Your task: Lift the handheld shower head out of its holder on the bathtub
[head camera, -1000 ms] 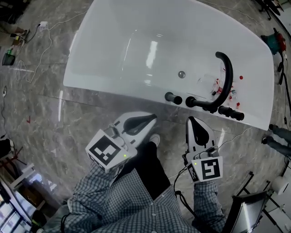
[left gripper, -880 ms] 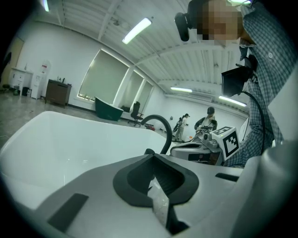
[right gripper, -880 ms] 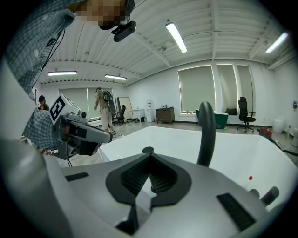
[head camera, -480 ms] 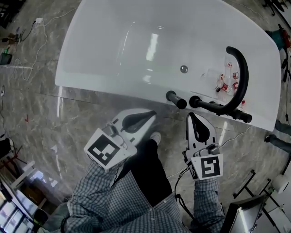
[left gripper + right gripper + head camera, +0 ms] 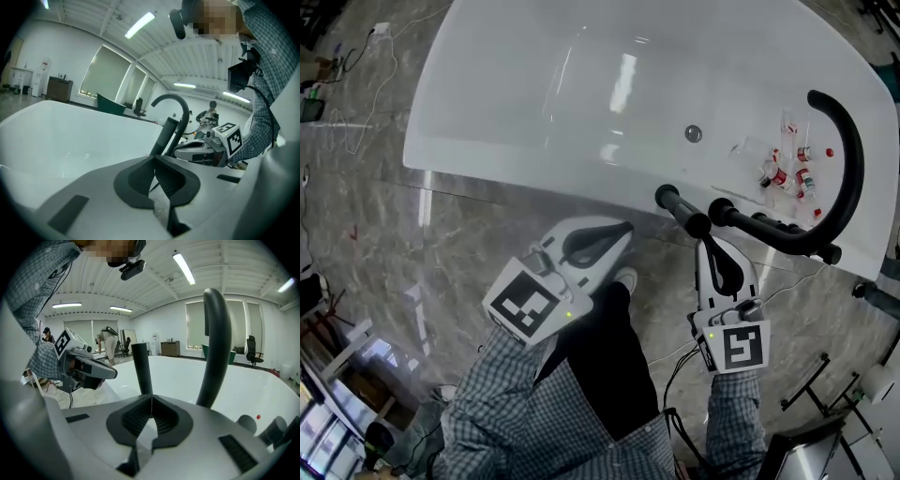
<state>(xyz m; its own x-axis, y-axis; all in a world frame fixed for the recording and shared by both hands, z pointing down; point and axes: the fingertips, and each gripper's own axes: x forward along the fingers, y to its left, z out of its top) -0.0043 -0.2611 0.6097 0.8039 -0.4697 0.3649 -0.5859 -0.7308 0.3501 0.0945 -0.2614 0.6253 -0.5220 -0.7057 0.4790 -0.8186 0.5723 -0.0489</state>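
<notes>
Two grippers in frame, one per hand, both empty with jaws pressed together. Left gripper [image 5: 624,230] sits lower centre over the grey floor [image 5: 384,234], tip aimed up-right toward the tub [image 5: 534,84] rim, apart from it. Right gripper [image 5: 705,243] is right of centre, pointing up the frame, its tip just below the shower head [image 5: 682,210]; contact not clear. One shower head: a short black rod standing in its holder on the tub's near rim, right of centre. In the right gripper view it rises straight behind the closed jaw tips. One black spout [image 5: 848,178] arcs beside it over the tub at right edge. One round metal fitting [image 5: 693,133] on the tub's inner wall. A cluster of small red-capped bottles [image 5: 783,173] lies inside the tub at right; exact count unreadable. One loose red cap [image 5: 830,152] beside them. Two marker cubes, one on each gripper. One white shoe [image 5: 624,280] between the grippers.
</notes>
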